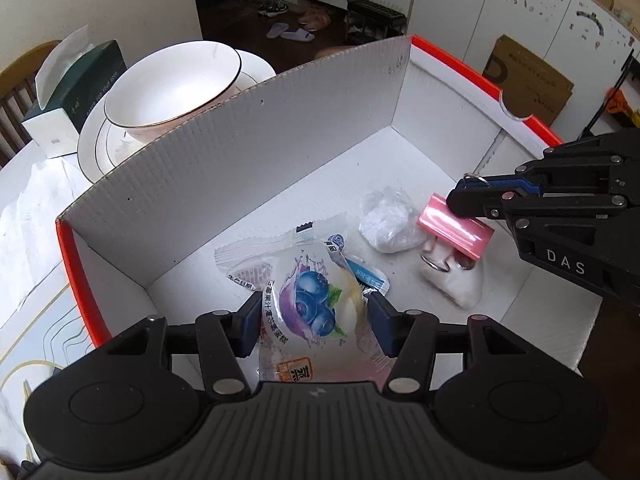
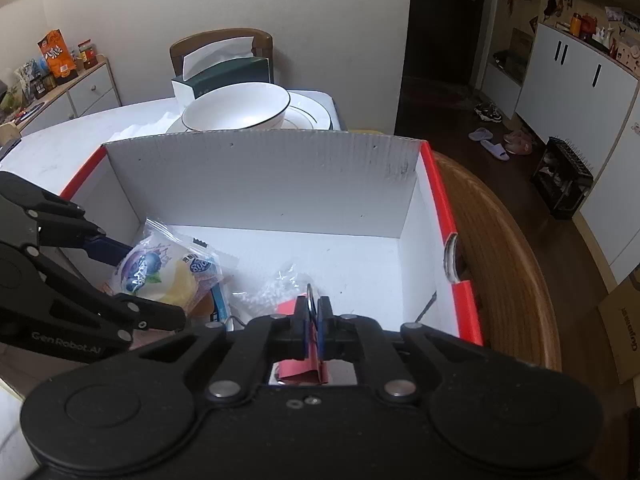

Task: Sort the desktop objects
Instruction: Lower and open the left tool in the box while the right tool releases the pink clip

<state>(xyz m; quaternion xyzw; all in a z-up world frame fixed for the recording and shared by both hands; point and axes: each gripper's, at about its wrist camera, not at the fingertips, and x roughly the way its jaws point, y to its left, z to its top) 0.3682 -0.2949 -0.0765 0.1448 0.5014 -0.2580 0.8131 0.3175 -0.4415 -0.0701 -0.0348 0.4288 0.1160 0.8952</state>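
Through my left wrist camera, my left gripper (image 1: 312,320) sat at the bottom centre of the frame, its blue pads pressed against both sides of a blueberry snack packet (image 1: 316,308), which it held over the near end of a white cardboard box (image 1: 248,152) with a red outer rim. On the box floor, right of centre, lay a small clear bag of white material (image 1: 386,220) and, below and right of it, another white pouch (image 1: 460,280). My right gripper (image 1: 466,194) reached in from the right edge, its fingers pinched together on the wire handle of a pink binder clip (image 1: 456,232), which hung just above that white pouch. Beyond the box wall, in the upper left, a white bowl (image 1: 172,84) stood on a white plate (image 1: 96,148), with a dark green tissue box (image 1: 76,92) further left.

Through my right wrist camera, my right gripper (image 2: 314,320) filled the lower centre, its pads closed on the clip's thin wire loop, and the binder clip (image 2: 296,372) showed red-pink through the gap beneath them. The box (image 2: 260,180) opened ahead of it. At the left edge my left gripper (image 2: 140,280) clasped the snack packet (image 2: 160,272) over the box's left side. The clear bag (image 2: 272,292) lay just ahead of my right fingers. The bowl (image 2: 240,108), plate (image 2: 308,114) and tissue box (image 2: 228,74) stood behind the far wall, upper centre.
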